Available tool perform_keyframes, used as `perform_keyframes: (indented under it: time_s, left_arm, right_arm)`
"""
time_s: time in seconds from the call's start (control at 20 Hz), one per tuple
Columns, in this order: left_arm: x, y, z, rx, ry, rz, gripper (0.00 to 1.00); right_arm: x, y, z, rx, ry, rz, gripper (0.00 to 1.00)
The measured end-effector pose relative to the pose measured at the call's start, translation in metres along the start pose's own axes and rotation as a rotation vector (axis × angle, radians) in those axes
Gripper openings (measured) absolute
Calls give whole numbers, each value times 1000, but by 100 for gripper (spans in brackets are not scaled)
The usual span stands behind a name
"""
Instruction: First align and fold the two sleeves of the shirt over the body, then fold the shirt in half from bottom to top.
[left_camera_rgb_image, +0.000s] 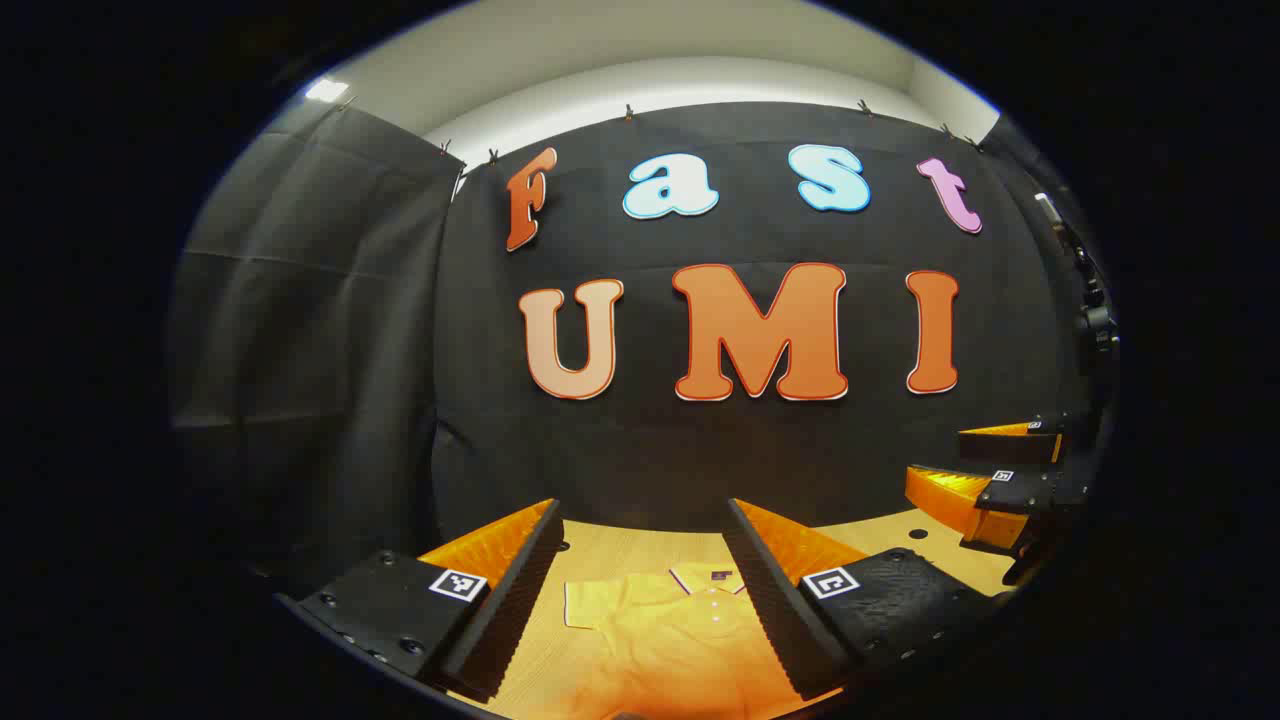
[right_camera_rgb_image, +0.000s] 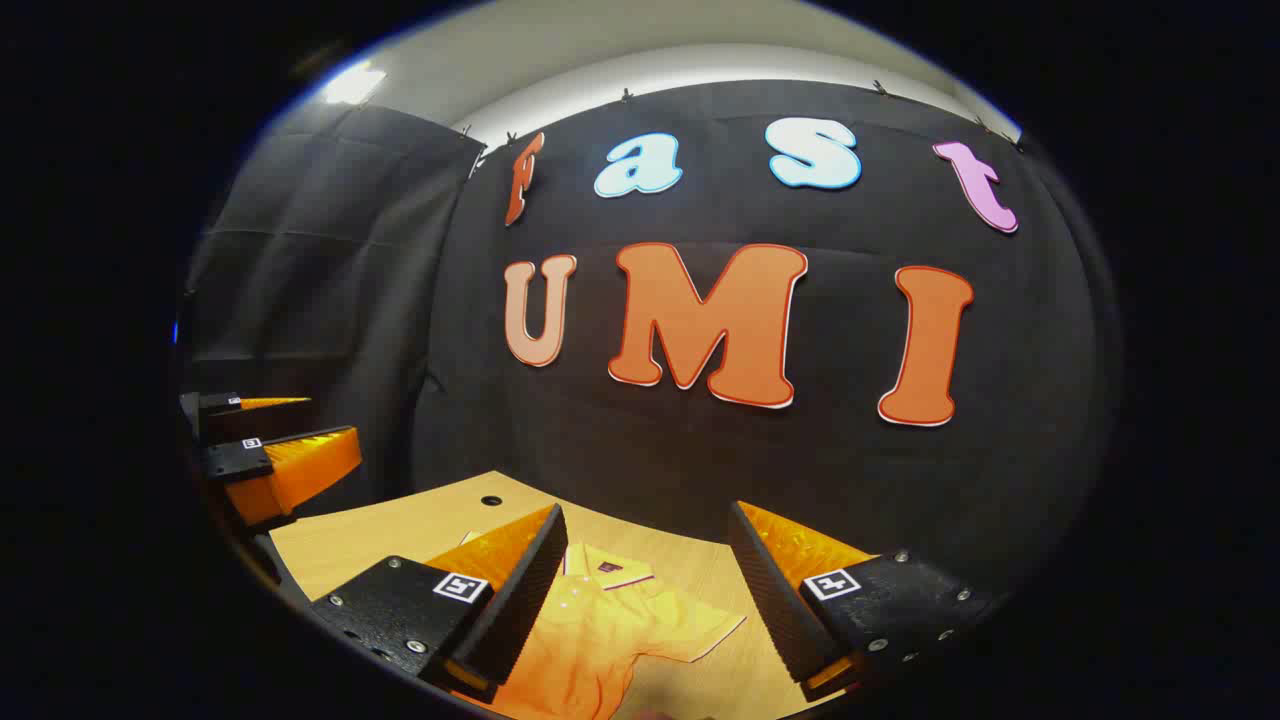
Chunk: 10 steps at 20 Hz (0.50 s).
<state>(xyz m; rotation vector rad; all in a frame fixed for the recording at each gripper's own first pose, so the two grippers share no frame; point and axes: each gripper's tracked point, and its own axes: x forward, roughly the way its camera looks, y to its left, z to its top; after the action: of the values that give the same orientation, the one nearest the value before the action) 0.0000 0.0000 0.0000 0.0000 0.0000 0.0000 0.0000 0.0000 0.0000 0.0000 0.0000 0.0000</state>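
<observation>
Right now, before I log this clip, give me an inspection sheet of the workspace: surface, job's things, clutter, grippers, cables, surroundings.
Surface: light wooden table with a small round hole near its far edge.
Job's things: yellow polo shirt lying flat, collar toward the far wall, both short sleeves spread out; no fold made yet.
Clutter: nothing seen.
Grippers: left gripper open, held above the shirt; right gripper open, above the shirt's sleeve side; neither touches the cloth.
Cables: nothing seen on the table; dark gear at the right edge of the left gripper view, too dim to identify.
Surroundings: black cloth wall behind and to the side, white ceiling with a light.
</observation>
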Motion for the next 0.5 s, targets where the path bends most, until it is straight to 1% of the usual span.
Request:
perform_keyframes:
  time_s: [0.1, 0.2, 0.25, 0.35, 0.45, 0.5]
  left_arm:
    - [7, 8, 3, 17, -19, -9, 99]
    - [19, 18, 9, 31, -45, -34, 99]
    - [24, 24, 7, 30, -39, -49, 99]
    - [30, 38, 8, 21, -54, -68, 99]
    - [38, 48, 5, 10, -53, -100, 100]
    - [42, 54, 2, 17, -47, -110, 99]
  right_arm:
    - [1, 1, -1, 7, 9, -16, 99]
    - [4, -1, 2, -12, -1, -64, 99]
    - [7, 0, 3, -8, 11, -89, 98]
    - [8, 15, 3, 33, 19, -108, 99]
    - [12, 28, 4, 46, 32, -132, 99]
    - [12, 32, 1, 49, 42, -150, 99]
